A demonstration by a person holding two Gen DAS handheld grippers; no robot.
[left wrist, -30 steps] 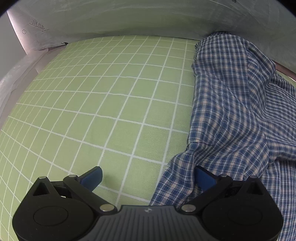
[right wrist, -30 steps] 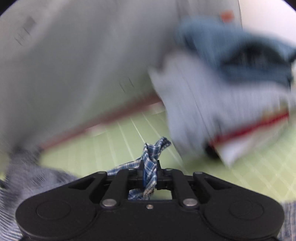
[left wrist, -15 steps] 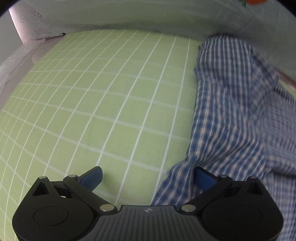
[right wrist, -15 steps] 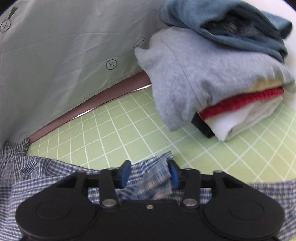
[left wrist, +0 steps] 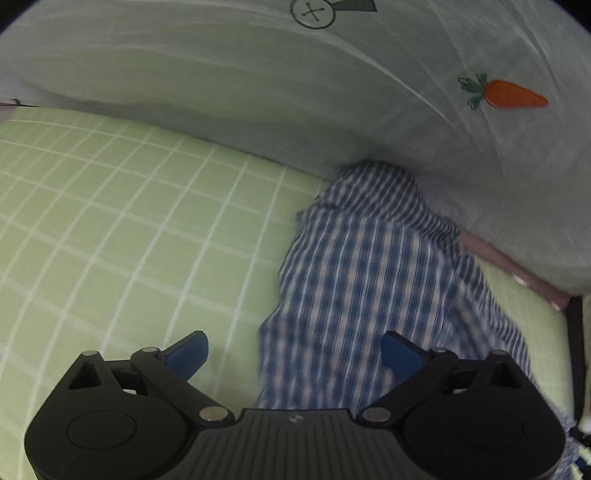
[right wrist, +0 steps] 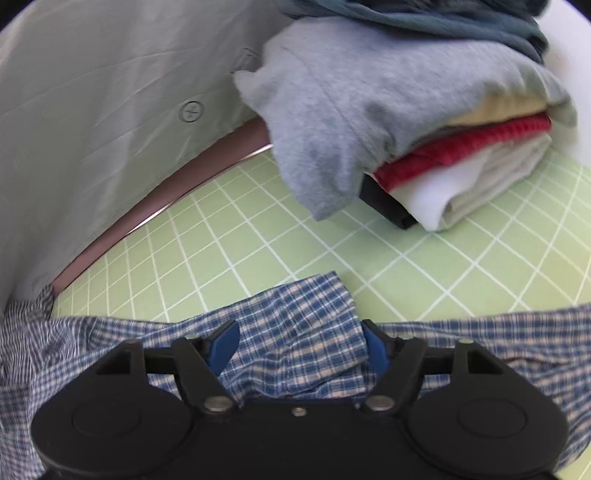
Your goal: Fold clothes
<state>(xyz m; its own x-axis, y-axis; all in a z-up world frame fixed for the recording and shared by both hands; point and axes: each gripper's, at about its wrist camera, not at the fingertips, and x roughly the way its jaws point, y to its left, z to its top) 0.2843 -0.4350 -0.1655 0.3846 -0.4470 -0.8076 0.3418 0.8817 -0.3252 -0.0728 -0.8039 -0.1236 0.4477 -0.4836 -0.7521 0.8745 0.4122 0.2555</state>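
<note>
1. My left gripper (left wrist: 293, 350) has its jaws wide and just easing inward; the blue pads (left wrist: 186, 350) press on nothing. The plaid shirt (left wrist: 369, 280) lies under the gap and the right-hand pad, while the left-hand pad sits over the bare green checked sheet (left wrist: 110, 240).
2. Ahead of the left gripper, the shirt runs up in a blurred ridge to a pale fabric wall (left wrist: 221, 92), which blocks the far side. An orange carrot motif (left wrist: 513, 94) sits on that wall, up and to the right, and a circled cross mark (left wrist: 313, 13) is at the very top.
3. My right gripper (right wrist: 299, 345) is released and its jaws are opening. A corner flap of the plaid shirt (right wrist: 306, 325) lies between the fingers (right wrist: 223, 345), and I see neither one pinching it.
4. The rest of the shirt spreads left and right just beneath the right gripper, flat on the green sheet (right wrist: 406, 269).
5. Ahead and to the right of the right gripper stands a pile of folded clothes (right wrist: 424, 122), well apart from the flap: a grey top (right wrist: 351, 110) drapes over it with a dark blue piece above, and cream, red and white layers below. Something black (right wrist: 384, 203) pokes out at its base.
6. Ahead and left, a pinkish rail (right wrist: 166, 192) runs along the sheet's edge under the pale wall (right wrist: 110, 92).
</note>
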